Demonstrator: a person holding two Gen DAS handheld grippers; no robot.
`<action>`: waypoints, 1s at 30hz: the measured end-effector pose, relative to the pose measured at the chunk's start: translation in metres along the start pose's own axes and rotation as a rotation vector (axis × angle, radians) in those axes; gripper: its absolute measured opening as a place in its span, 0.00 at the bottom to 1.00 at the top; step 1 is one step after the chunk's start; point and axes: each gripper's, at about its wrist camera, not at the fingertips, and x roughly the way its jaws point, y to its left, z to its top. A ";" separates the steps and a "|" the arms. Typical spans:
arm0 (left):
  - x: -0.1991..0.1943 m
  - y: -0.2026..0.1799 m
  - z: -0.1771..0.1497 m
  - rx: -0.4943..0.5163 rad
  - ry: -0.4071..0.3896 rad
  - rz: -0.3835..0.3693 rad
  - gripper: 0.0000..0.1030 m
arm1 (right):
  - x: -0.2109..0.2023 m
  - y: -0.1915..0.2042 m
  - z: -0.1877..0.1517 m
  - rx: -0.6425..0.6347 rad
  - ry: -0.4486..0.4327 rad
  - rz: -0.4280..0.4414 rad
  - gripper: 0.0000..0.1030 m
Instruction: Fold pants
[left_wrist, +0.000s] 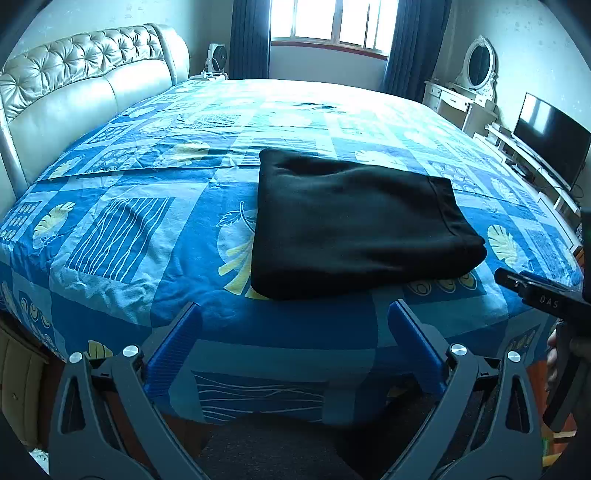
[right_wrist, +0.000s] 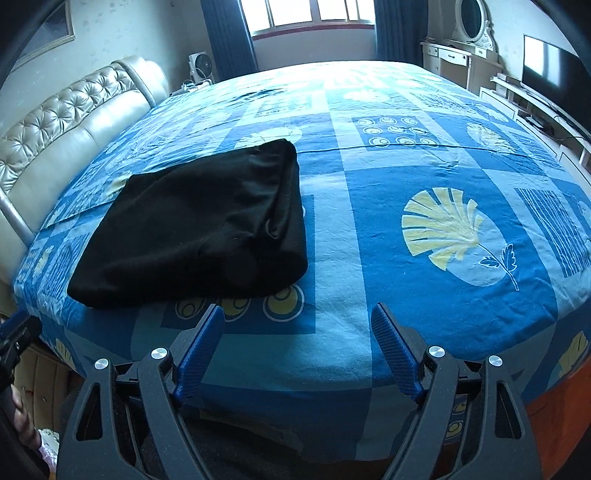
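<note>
Black pants (left_wrist: 354, 225) folded into a compact stack near the bed's (left_wrist: 122, 310) front edge, left gripper (left_wrist: 295, 343) and right gripper (right_wrist: 297, 347) both released, empty, off the fabric; probably done, at most square the loose right edge.

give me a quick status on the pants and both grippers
Left gripper open, empty, short of the bed edge. Right gripper open, empty. Black pants folded into a compact stack on the bedspread. Nothing in the way.

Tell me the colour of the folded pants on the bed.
Plain black pants; clearest in the left wrist view.
</note>
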 end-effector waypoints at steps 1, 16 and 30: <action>0.001 -0.001 0.000 0.001 0.000 0.007 0.97 | 0.000 -0.001 0.000 0.001 -0.002 -0.005 0.79; 0.002 0.000 0.004 0.014 0.011 0.065 0.97 | 0.003 -0.003 -0.003 0.020 0.002 0.001 0.80; 0.000 0.006 0.007 -0.002 0.005 0.093 0.97 | 0.005 0.003 -0.007 0.005 0.009 0.006 0.80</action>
